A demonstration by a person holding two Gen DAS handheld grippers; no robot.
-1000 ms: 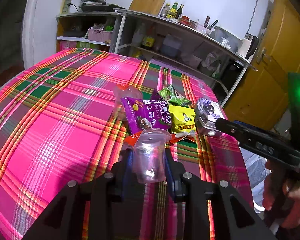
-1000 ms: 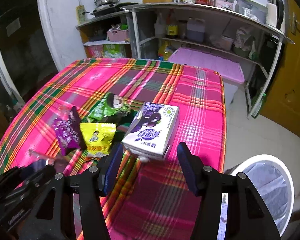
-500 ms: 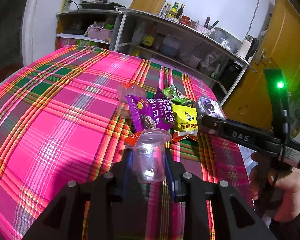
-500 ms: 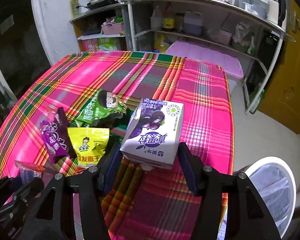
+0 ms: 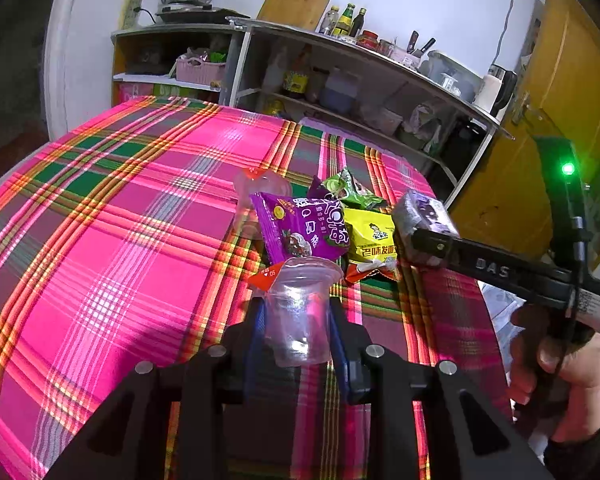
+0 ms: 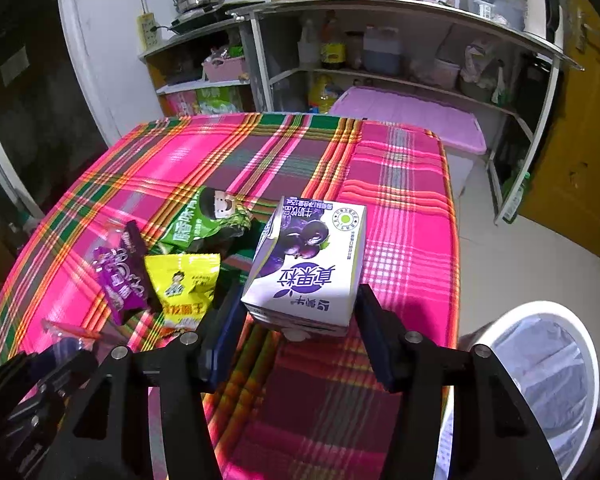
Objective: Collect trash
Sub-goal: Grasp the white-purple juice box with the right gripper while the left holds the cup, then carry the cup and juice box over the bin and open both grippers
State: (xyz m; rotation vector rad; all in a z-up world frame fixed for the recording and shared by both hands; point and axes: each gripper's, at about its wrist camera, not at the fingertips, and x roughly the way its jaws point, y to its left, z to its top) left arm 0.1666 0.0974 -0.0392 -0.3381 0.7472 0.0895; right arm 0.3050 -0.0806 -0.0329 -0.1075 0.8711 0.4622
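2 grippers clamped — left gripper (image 5: 298, 330) on plastic cup (image 5: 298, 312), right gripper (image 6: 298, 338) on milk carton (image 6: 308, 264).

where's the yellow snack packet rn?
The yellow snack packet lies on the plaid tablecloth, between the purple wrapper on its left and the white-and-purple milk carton held in the right gripper.
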